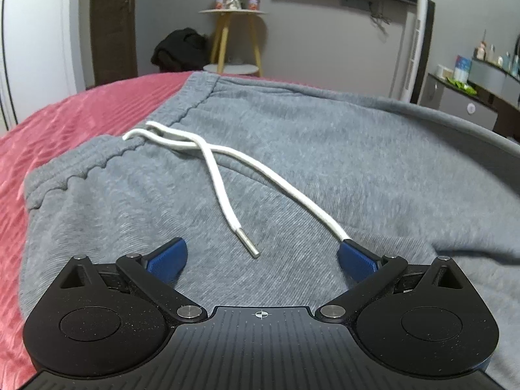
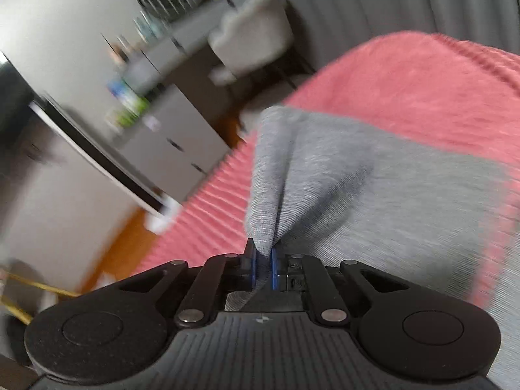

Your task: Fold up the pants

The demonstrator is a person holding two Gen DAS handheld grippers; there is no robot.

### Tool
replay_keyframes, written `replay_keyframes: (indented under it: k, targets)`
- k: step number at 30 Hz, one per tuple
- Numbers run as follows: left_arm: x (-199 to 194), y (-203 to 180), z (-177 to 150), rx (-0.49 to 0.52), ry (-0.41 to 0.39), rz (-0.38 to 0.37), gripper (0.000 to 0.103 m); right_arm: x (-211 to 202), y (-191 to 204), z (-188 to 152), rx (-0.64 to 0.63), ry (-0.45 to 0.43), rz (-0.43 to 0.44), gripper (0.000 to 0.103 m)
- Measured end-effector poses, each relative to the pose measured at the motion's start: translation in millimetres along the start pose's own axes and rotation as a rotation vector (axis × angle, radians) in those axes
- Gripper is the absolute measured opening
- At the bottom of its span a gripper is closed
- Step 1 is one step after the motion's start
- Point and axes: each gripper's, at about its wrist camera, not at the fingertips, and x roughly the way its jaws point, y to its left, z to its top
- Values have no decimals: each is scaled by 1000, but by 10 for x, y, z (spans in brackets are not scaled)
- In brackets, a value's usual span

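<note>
The grey fleece pants are spread on the ribbed red bedspread, barely folded. One hem is pinched by the right gripper; the left gripper is held wide and empty.

Each black gripper has ribbed blue pads, silver pivot screws.

pants: heather grey, fine knit ribbing | drawstring: white, silver metal tips | bedspread: pinkish red, ridged stripe texture | left gripper: black body, blue textured pads | right gripper: black, blue pads | stool: yellow wooden legs, pale top | floor: orange-brown
</note>
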Motion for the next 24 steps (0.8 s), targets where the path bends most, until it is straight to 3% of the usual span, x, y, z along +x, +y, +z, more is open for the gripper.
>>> replay_keyframes:
  k: [4,9,11,13,14,15,17,19,21,22,23,24]
  targets:
    - [-220,43,245,-43,-24,-124,92,-805,-691,-356,33,-29,14,7]
    - [-95,60,791,-170,37,-389,90,-935,-1342,-599,-2,41,-115,4]
    - [131,-6,993,-211,65,-430,88,-927,-1446,-564,39,40,-98,6]
    - [443,-66,1167,-248,113,-403,76,-875,-1532,-499,108,43,-61,8]
    - [582,-89,1225,-266,130,-385,68,-834,-1560,-493,142,55,-52,16]
    - [746,-112,1281,-279,156,-379,67,-787,-1600,-473,176,67,-36,22]
    - [999,-131,1338,-313,194,-400,67,-712,-1645,-444,220,63,16,50]
    - [1217,-116,1354,-365,241,-410,63,-679,-1626,-414,232,37,50,64]
    - [1411,-94,1347,-425,290,-388,41,-580,-1632,-377,235,33,49,62]
    - [1483,-79,1331,-456,311,-384,34,-511,-1614,-334,241,37,49,55]
    - [1535,-55,1318,-487,325,-390,18,-520,-1601,-326,246,37,47,26]
    - [1563,-28,1305,-512,325,-404,14,-486,-1584,-293,243,44,52,10]
